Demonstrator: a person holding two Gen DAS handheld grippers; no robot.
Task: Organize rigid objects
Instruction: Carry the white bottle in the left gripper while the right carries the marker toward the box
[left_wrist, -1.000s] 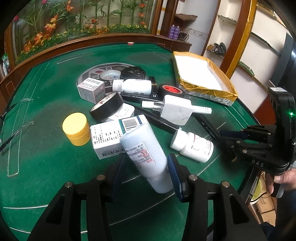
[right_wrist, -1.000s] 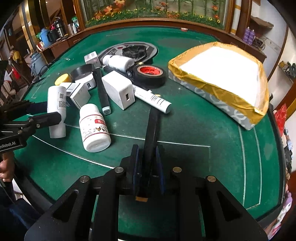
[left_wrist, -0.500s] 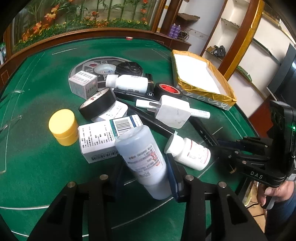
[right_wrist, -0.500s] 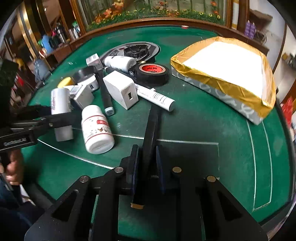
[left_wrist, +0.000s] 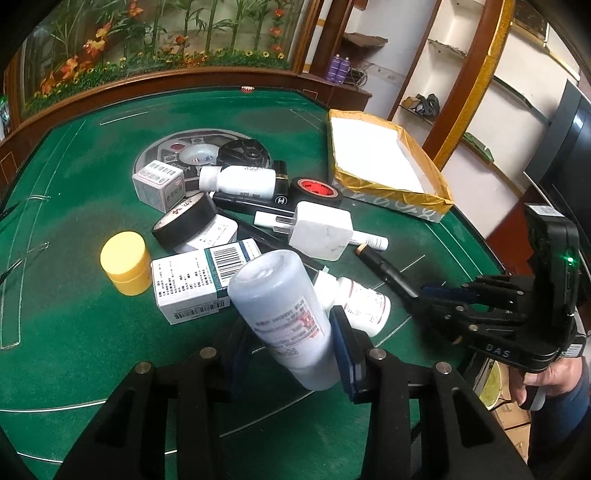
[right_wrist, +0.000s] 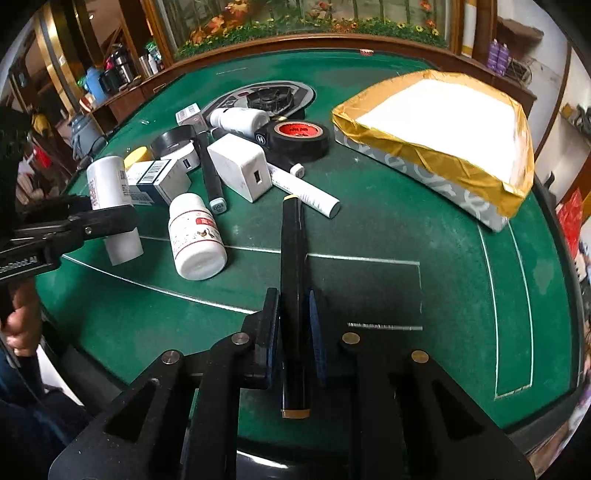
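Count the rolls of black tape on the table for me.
2. One black roll with a red core lies flat beside the gold-rimmed box. The other black roll leans tilted in the clutter near the yellow cap. More may hide under the pile.

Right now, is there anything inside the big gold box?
No, the gold box shows only its bare white bottom in the right wrist view, and the bottles, tape and other things all lie outside it on the green table.
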